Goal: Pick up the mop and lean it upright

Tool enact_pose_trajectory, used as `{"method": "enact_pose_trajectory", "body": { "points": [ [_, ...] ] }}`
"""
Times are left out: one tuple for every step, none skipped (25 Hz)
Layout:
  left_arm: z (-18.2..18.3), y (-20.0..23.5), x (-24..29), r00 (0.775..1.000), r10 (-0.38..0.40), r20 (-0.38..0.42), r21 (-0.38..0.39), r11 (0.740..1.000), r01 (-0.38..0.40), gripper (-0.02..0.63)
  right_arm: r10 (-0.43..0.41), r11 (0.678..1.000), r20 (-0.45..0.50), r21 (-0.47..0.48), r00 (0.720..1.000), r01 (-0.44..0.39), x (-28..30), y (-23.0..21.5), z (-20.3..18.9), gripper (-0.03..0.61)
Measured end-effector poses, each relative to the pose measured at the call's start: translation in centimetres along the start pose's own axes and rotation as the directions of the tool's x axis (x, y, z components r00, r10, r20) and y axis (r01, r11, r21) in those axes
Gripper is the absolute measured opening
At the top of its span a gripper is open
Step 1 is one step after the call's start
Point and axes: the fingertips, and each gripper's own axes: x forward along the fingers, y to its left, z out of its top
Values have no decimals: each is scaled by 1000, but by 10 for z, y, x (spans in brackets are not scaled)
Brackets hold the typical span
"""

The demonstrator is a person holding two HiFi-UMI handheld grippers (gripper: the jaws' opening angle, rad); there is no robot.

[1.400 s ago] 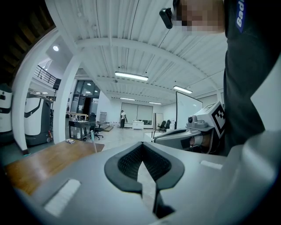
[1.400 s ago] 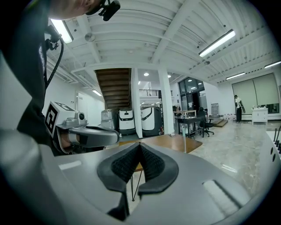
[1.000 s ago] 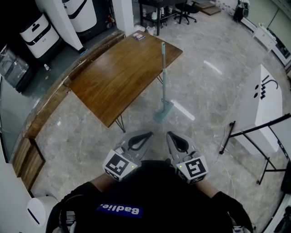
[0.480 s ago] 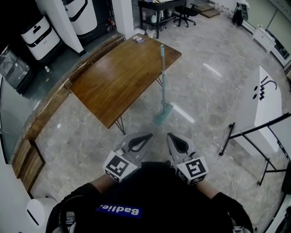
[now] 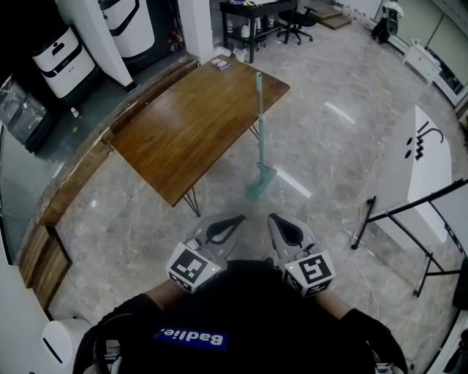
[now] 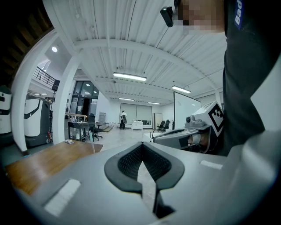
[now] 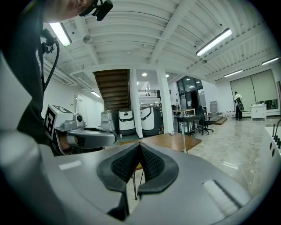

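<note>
1. Opens nearest, at the bottom of the head view: left gripper (image 5: 232, 219) and right gripper (image 5: 278, 220) side by side in front of a dark-clad torso, both aimed out over the grey stone floor (image 5: 146, 219).
2. Checks the left gripper view: pads pressed together at the tips, pinching nothing.
3. Gets the same from the right gripper view: pads closed tip to tip, empty, only floor and a table leg behind the slit.
4. Moves further out to the mop (image 5: 259, 139), well apart from both grippers and touched by neither.
5. Finds its flat head down on the floor, just beside the right edge of the wooden table (image 5: 183, 124), at the end nearer the person.
6. Follows the pale green handle: long axis running steeply up and away from the head, almost straight up the head view, with the top end over the table's far right corner, apparently leaning on that edge.
7. Picks up the same handle in both gripper views as a thin upright line at the table's corner.
8. Slides right to a whiteboard (image 5: 431, 168) on a black stand, well clear of the mop.
9. Ends far off: white machines (image 5: 66, 51) past the table's left side, a black desk (image 5: 256, 9) and an office chair (image 5: 296, 16) beyond the top corner, and a person (image 6: 124, 118) standing at the back of the hall.
</note>
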Motion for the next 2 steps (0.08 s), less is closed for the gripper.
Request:
{"method": "enact_pose_trajectory", "body": {
  "points": [
    [1, 0, 0, 1000, -1, 1, -2, 1000, 1, 18, -4, 1000, -6, 0, 1000, 4, 0, -1, -2, 3],
    [2, 1, 0, 1000, -1, 1, -3, 1000, 1, 18, -8, 1000, -12, 0, 1000, 8, -1, -1, -4, 3]
  ]
}}
